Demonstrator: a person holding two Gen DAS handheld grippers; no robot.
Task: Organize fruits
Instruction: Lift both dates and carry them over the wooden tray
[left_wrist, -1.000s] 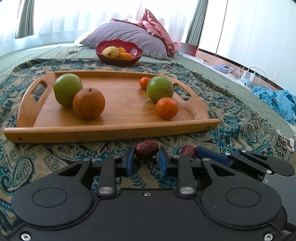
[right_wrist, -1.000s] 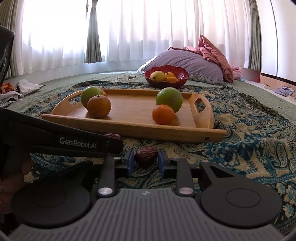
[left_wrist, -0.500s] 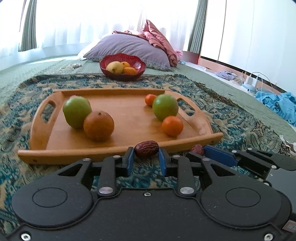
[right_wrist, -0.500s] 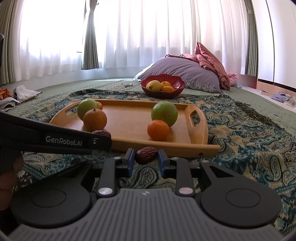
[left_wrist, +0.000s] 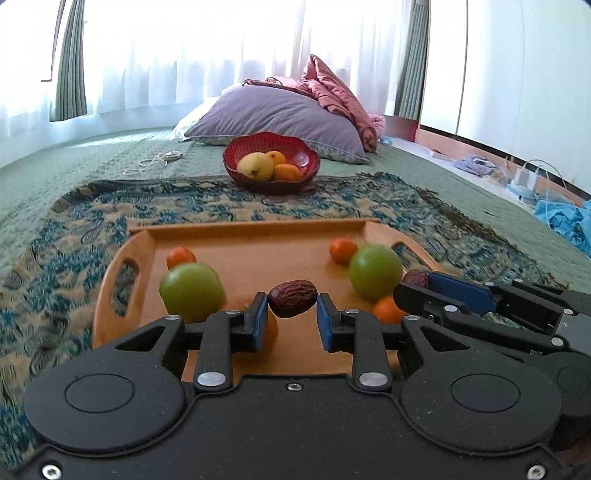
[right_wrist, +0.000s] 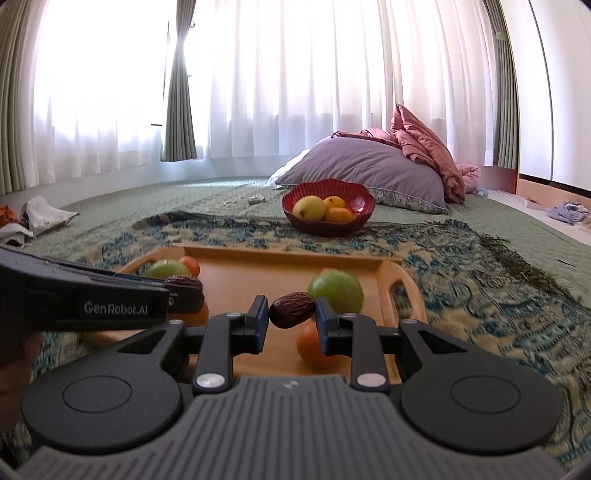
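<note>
My left gripper (left_wrist: 291, 304) is shut on a dark red date (left_wrist: 292, 298), held above the near part of the wooden tray (left_wrist: 258, 230). My right gripper (right_wrist: 291, 311) is shut on a second date (right_wrist: 291, 309), also over the tray (right_wrist: 384, 266). Each gripper shows in the other's view, the right one (left_wrist: 415, 278) at the right edge and the left one (right_wrist: 184, 284) at the left. On the tray lie two green apples (left_wrist: 192, 291) (left_wrist: 375, 272) and several small oranges (left_wrist: 342, 250). Beyond the tray stands a red bowl (left_wrist: 271, 162) with yellow and orange fruit.
The tray sits on a blue and beige patterned throw (left_wrist: 62, 236) over a green bedspread. A purple pillow (left_wrist: 280, 114) and a pink quilt lie behind the bowl. A cable lies at the back left, blue cloth (left_wrist: 569, 221) at the right, crumpled paper (right_wrist: 40, 218) at the far left.
Both grippers have risen and moved forward with their dates, from over the throw in front of the tray to above the tray's near part. The fruit on the tray has not moved.
</note>
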